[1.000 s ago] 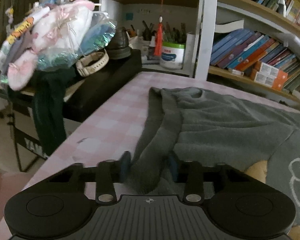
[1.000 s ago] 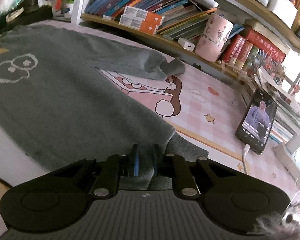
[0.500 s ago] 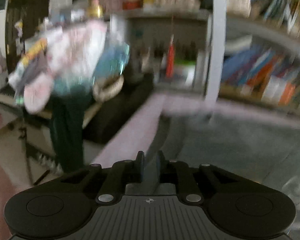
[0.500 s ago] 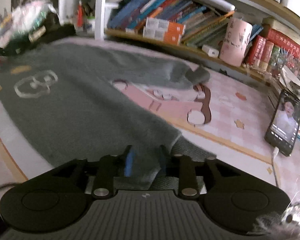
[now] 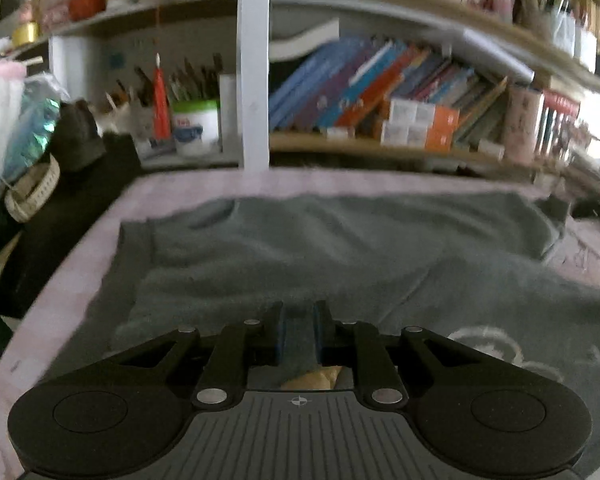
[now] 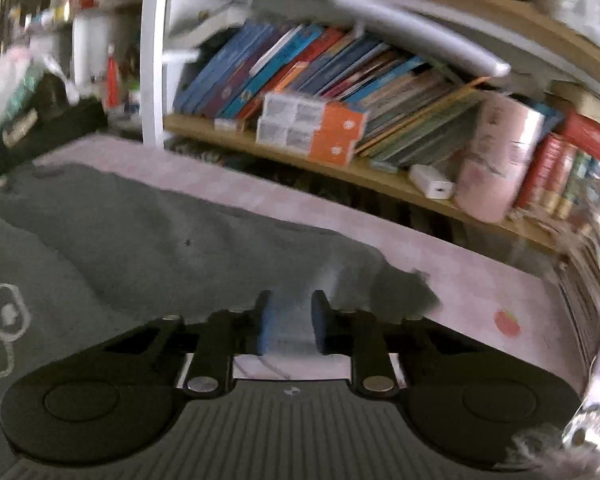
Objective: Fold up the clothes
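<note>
The grey sweater [image 5: 340,248] is spread on the pink table cover [image 5: 72,280] in front of the bookshelf [image 6: 340,168] — left gripper [image 5: 299,332] clamped on a fold of it, jaws just eased a touch wider. Right gripper [image 6: 289,322] pinches its hem, jaws just closing in — frames pretty blurry.

The sweater [image 5: 340,248] lies across the table [image 5: 72,280] mid-frame; behind it, upper frame, books [image 5: 372,92] fill the shelf [image 5: 380,146].

Fuzzy matt grey sweater [image 5: 340,248]; wooden shelf [image 6: 380,176].
</note>
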Tool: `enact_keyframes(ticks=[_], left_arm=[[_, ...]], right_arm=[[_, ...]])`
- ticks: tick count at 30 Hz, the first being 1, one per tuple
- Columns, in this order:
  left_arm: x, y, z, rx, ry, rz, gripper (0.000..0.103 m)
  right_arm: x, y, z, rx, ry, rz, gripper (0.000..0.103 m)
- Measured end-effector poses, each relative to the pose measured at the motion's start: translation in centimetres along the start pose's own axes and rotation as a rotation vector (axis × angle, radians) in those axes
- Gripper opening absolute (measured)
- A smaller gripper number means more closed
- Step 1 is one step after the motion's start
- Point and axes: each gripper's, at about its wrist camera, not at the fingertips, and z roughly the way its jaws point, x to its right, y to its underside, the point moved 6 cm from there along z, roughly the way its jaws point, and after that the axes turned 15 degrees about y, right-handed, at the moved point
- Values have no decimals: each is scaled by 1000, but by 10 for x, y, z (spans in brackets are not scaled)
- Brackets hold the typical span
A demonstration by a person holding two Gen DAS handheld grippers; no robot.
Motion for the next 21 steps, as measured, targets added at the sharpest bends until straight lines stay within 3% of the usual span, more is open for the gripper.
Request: enact_keyframes(ticks=[3, 7, 14, 17, 21], left_arm=[[-4, 9, 5, -30, 3, 1, 23], [-5, 14, 3, -18, 20, -5, 24], [-5, 13, 7, -27, 32, 5, 25], [-5, 12, 7, -35, 35, 8, 25], [-4, 12, 8, -39, 28, 11, 27]], right_arm=[[-9, -6, 33, -78, -27, -4, 17], [-6, -1, 78, -173, 23, -20, 14], [30, -37, 153, -204, 180, 116, 12], [41, -46, 177, -178, 188, 201, 12], [40, -51, 189, -124, 211, 154, 12]])
